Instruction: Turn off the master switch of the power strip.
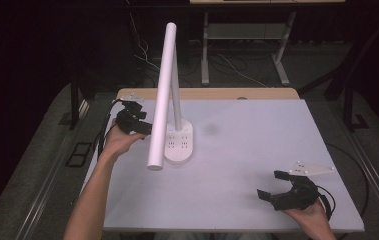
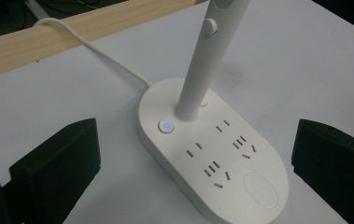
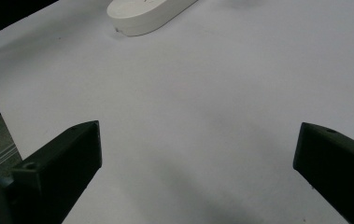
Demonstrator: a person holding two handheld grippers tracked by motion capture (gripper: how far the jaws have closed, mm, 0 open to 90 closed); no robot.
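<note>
Left gripper (image 1: 139, 117) fingers wide beside lamp base (image 1: 179, 142); right gripper (image 1: 277, 186) fingers wide, empty.

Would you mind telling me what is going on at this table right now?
A person holds tongs in each hand at a white table. The left tongs are open beside a white desk lamp, aimed at its base, whose small button glows blue. They are not gripping anything. The lamp's long head hangs tilted over the table. The right tongs rest open near the front right corner, far from the lamp, holding nothing.
</note>
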